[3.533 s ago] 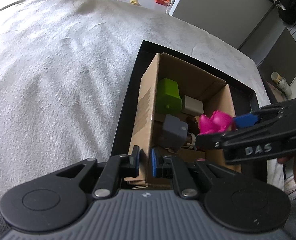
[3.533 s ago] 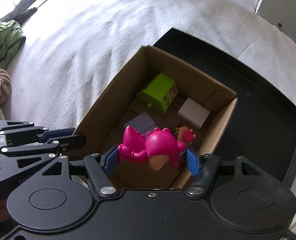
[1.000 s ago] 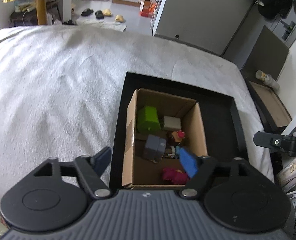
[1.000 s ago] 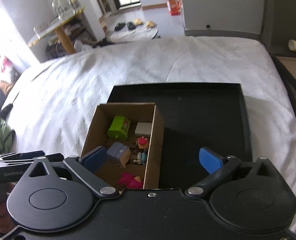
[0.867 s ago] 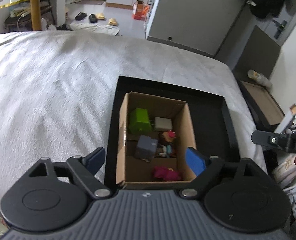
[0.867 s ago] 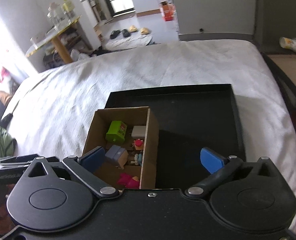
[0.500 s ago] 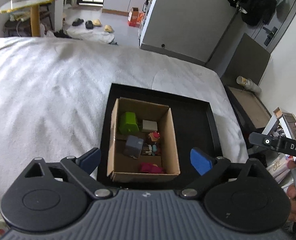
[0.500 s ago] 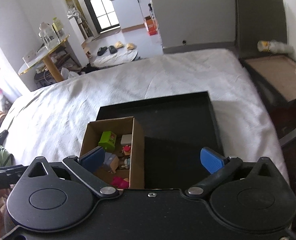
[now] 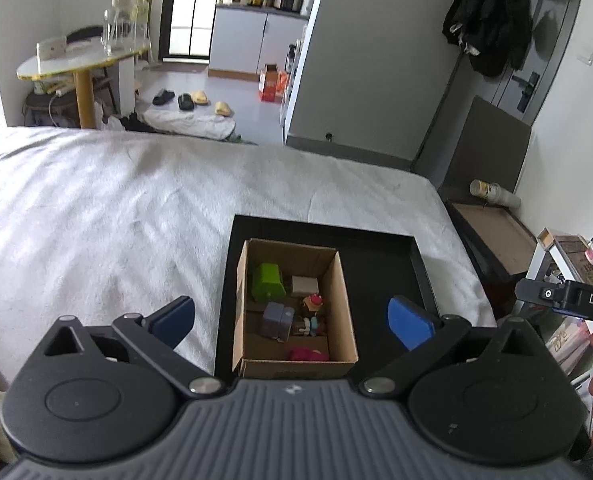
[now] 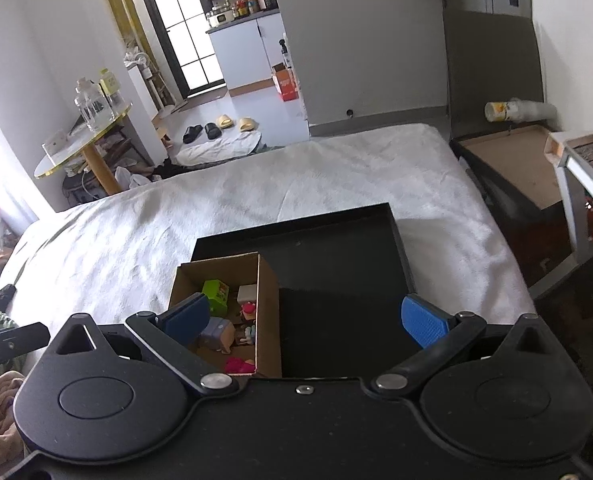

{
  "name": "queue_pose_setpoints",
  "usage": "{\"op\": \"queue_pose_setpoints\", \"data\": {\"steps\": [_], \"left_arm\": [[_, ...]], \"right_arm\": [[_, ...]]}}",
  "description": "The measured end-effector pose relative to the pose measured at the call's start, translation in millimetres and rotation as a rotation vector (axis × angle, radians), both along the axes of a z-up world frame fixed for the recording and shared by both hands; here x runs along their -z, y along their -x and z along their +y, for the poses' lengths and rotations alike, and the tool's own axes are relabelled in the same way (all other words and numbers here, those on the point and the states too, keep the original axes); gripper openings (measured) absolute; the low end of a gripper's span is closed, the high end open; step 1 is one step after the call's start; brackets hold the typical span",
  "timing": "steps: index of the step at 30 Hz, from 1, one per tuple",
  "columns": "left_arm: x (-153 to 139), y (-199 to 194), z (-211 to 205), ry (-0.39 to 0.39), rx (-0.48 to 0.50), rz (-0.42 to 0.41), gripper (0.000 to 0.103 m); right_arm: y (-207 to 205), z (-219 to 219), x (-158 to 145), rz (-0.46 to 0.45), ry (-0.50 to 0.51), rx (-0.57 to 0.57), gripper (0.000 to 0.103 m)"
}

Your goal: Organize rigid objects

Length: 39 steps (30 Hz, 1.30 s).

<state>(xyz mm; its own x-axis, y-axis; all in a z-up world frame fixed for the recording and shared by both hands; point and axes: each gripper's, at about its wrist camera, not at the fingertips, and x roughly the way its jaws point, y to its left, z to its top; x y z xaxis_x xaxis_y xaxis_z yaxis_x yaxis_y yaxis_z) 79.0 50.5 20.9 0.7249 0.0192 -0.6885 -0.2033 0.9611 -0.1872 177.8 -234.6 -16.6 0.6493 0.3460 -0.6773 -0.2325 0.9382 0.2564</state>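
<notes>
I had the left gripper [image 9: 291, 316] with its jaws opening to their widest and nothing between them, and the right gripper [image 10: 305, 318] spread wide and empty too. The open brown cardboard box [image 9: 346, 312] sat in the left part of the shallow black tray [image 9: 420, 264] on the white bedcover [image 9: 108, 216]. Inside the box lay the green plastic block [image 9: 268, 282], the small white cube [image 9: 304, 285], the grey block [image 9: 277, 320] and, nearest its front wall, the pink toy dinosaur [image 9: 308, 354]. I judged the sorting finished; the sound move was lifting both tools clear without nudging the box.
</notes>
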Motion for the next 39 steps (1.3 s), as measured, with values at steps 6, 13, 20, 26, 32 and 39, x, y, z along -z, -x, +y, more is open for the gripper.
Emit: {"op": "queue_pose_setpoints", "data": {"steps": [6,13,20,26,32,39], "left_arm": [[-15.8,15.7,-8.0,-0.021,0.001,-0.037,0.102],[-31.5,32.6,-17.0,-0.069,-0.003,-0.059,0.102],[-33.7,41.7,-17.5,-0.093,0.0,-0.051,0.102],[-33.3,47.2,-21.0,-0.12,0.007,-0.035,0.102],[-33.5,50.0,-22.1,-0.104,0.018,-0.026,0.102],[-32.6,52.2,-24.2,-0.129,0.02,-0.019,0.102]], "right_arm": [[17.1,-2.5,-12.7,-0.031,0.0,0.002,0.103],[30.4,-5.8,-29.4,-0.075,-0.011,0.007,0.103],[43.5,-6.3,-32.0,-0.071,-0.014,-0.002,0.103],[50.7,-4.1,-30.8,-0.067,0.003,-0.038,0.103],[59.8,-0.6,-33.5,-0.076,0.004,-0.07,0.103],[65.6,5.4,-34.6,-0.081,0.012,-0.107,0.103]]}}
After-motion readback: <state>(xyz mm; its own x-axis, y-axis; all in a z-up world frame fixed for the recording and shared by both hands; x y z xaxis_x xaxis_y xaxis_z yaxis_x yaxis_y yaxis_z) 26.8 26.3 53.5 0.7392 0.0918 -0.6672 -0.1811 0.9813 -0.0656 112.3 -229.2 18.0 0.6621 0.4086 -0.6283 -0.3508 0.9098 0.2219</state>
